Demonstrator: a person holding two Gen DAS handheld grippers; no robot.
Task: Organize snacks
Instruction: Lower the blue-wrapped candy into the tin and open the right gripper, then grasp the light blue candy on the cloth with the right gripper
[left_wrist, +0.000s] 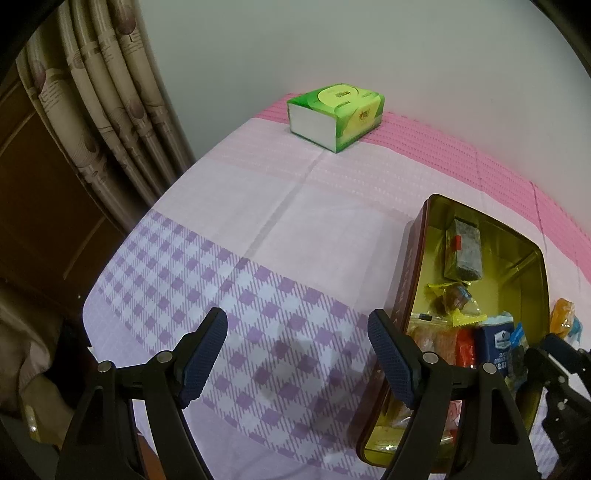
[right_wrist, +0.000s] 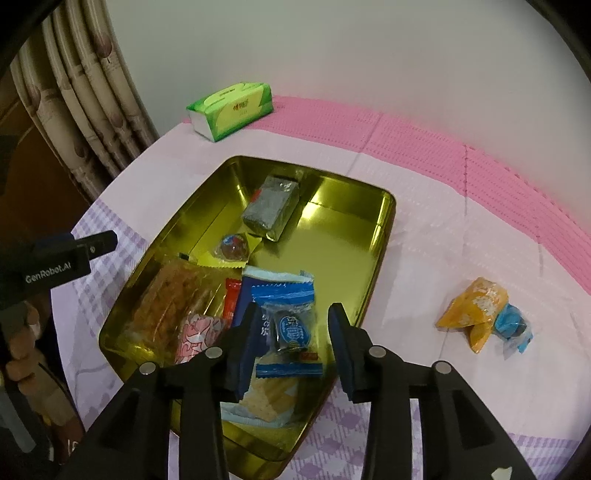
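A gold metal tin (right_wrist: 373, 236) lies open on the cloth and holds several wrapped snacks. My right gripper (right_wrist: 293, 321) is open above its near end, with a small blue cookie packet (right_wrist: 291, 328) lying between the fingers, not gripped. A dark grey packet (right_wrist: 271, 206) and a round candy (right_wrist: 231, 245) lie further back. An orange packet (right_wrist: 471, 306) and a blue candy (right_wrist: 511, 325) lie on the cloth to the right of the tin. My left gripper (left_wrist: 297, 343) is open and empty over the checked cloth, left of the tin (left_wrist: 417, 236).
A green tissue pack (left_wrist: 334, 114) sits at the back of the table near the wall. A patterned curtain (left_wrist: 103, 96) hangs at the left, past the table's edge. The pink and purple tablecloth (left_wrist: 229, 229) covers the table.
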